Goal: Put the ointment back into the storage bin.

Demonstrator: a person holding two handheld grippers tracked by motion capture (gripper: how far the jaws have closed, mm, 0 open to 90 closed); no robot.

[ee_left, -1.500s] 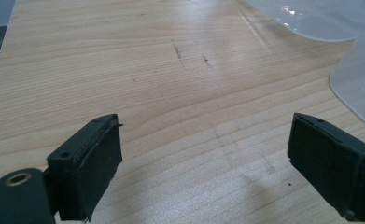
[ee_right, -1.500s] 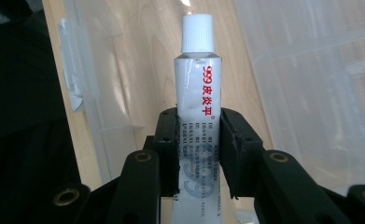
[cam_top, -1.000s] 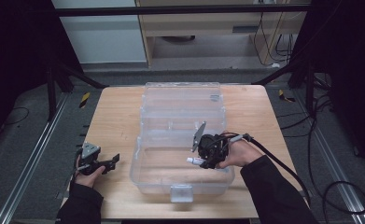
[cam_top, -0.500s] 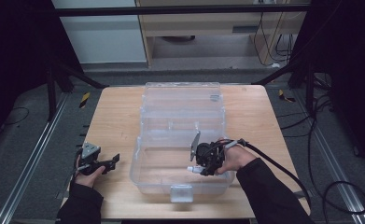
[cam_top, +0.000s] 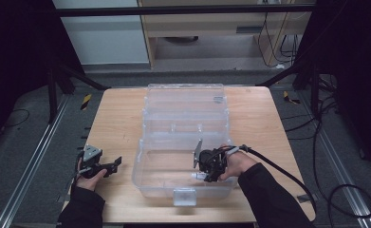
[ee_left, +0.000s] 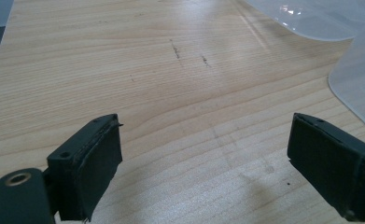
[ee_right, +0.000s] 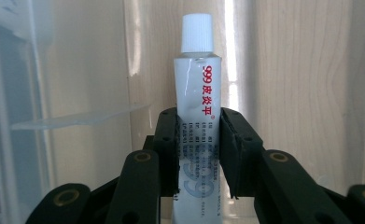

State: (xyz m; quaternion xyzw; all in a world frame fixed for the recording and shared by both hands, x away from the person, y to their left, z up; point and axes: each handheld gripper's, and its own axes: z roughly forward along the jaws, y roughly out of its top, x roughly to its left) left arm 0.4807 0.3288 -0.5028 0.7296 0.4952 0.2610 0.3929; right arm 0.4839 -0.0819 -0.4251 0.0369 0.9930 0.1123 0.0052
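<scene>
Right gripper clamping white ointment tube inside clear storage box; left gripper gaping wide over table. Best lowered gently to floor, then released.

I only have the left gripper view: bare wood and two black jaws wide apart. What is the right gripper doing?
Observer: The right gripper is shut on a white squeeze tube with red lettering.
Operator: Where is it over the table?
Observer: Inside the open clear plastic storage box, at its near right part, by the high view.
Operator: Cap on the tube?
Observer: Yes, a white ribbed screw cap sits on the far end, pointing away from the jaws.
Operator: And my own gripper in the high view?
Observer: The left gripper is open, low over the light wooden table, left of the box.
</scene>
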